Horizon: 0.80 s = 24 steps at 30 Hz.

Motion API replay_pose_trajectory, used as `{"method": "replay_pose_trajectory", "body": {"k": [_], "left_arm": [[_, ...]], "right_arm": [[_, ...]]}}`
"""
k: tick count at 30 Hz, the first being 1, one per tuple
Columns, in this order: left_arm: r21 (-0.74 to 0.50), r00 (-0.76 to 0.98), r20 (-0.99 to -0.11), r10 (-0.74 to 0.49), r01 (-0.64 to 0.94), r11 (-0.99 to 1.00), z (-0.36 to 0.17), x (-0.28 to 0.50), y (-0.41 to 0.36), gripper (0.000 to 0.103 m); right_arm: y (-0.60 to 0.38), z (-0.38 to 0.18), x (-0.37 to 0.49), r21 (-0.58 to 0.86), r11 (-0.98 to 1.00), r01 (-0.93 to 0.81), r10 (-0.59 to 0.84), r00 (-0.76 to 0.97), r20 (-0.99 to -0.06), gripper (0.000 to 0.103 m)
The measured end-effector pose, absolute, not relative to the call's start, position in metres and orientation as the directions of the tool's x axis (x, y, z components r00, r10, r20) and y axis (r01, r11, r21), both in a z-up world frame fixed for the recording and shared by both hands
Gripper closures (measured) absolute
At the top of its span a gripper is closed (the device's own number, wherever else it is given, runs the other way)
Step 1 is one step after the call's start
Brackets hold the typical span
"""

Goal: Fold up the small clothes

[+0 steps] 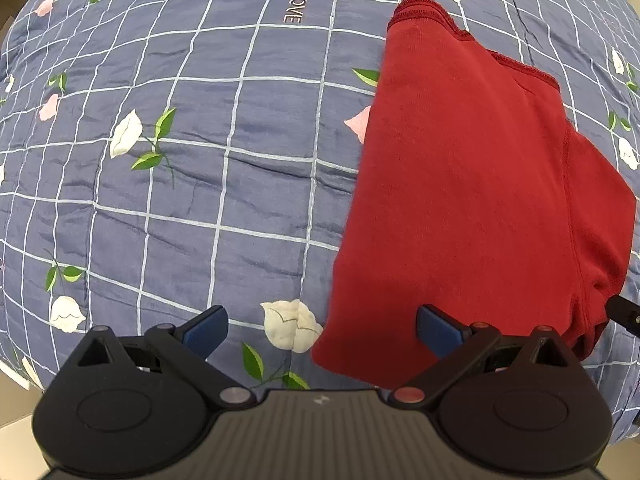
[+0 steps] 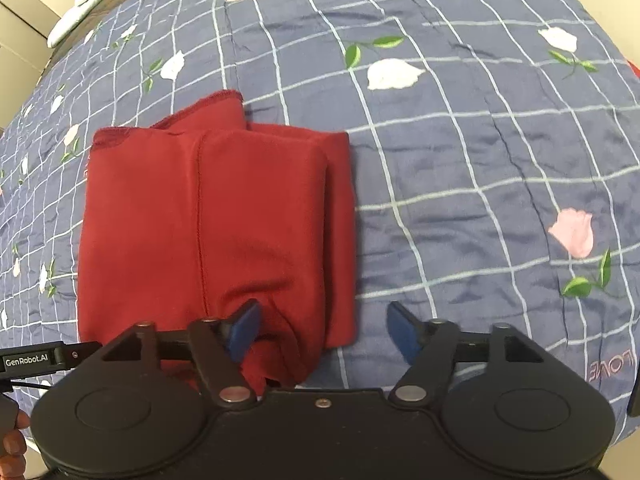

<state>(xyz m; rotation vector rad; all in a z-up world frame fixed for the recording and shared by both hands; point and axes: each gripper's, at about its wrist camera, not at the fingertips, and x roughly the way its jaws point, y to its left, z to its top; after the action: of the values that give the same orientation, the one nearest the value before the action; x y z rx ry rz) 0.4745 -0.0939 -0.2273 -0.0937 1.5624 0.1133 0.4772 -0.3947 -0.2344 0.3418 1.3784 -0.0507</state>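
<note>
Both my left gripper (image 1: 322, 326) and right gripper (image 2: 323, 332) gape wide over the half-folded red garment (image 2: 216, 224); next I'd pinch its near edge.

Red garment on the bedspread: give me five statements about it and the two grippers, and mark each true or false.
1. The red garment lies folded on a blue checked bedspread with flower prints. True.
2. The left gripper is clamped on the garment. False: its jaws stand wide apart and hold nothing.
3. The right gripper is open, with its left finger over the garment's near edge. True.
4. The garment is spread out in a single flat layer. False: folded layers overlap along its right side.
5. The word LOVE is printed on the garment. False: it is on the bedspread.
</note>
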Motion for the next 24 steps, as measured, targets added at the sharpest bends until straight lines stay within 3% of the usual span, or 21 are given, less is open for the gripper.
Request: {"method": "replay_pose_trajectory", "body": {"k": [4, 8, 17, 24], "left_arm": [[0.012, -0.003, -1.0, 0.012, -0.134, 0.991, -0.228, 0.474, -0.094, 0.001], [0.015, -0.009, -1.0, 0.014, -0.131, 0.991, -0.229, 0.474, -0.095, 0.001], [0.007, -0.008, -1.0, 0.007, -0.124, 0.992, -0.228, 0.478, -0.095, 0.001], [-0.072, 0.076, -0.995, -0.062, -0.14, 0.987, -0.218, 0.49, -0.092, 0.001]], "right_arm": [[-0.401, -0.24, 0.474, 0.221, 0.937, 0.271, 0.181, 0.168, -0.969, 0.005], [-0.406, -0.248, 0.468, 0.224, 0.925, 0.307, 0.194, 0.128, -0.973, 0.001], [-0.406, -0.256, 0.462, 0.213, 0.927, 0.309, 0.193, 0.094, -0.977, 0.001], [-0.401, -0.249, 0.48, 0.242, 0.932, 0.269, 0.21, 0.142, -0.967, 0.001]]}}
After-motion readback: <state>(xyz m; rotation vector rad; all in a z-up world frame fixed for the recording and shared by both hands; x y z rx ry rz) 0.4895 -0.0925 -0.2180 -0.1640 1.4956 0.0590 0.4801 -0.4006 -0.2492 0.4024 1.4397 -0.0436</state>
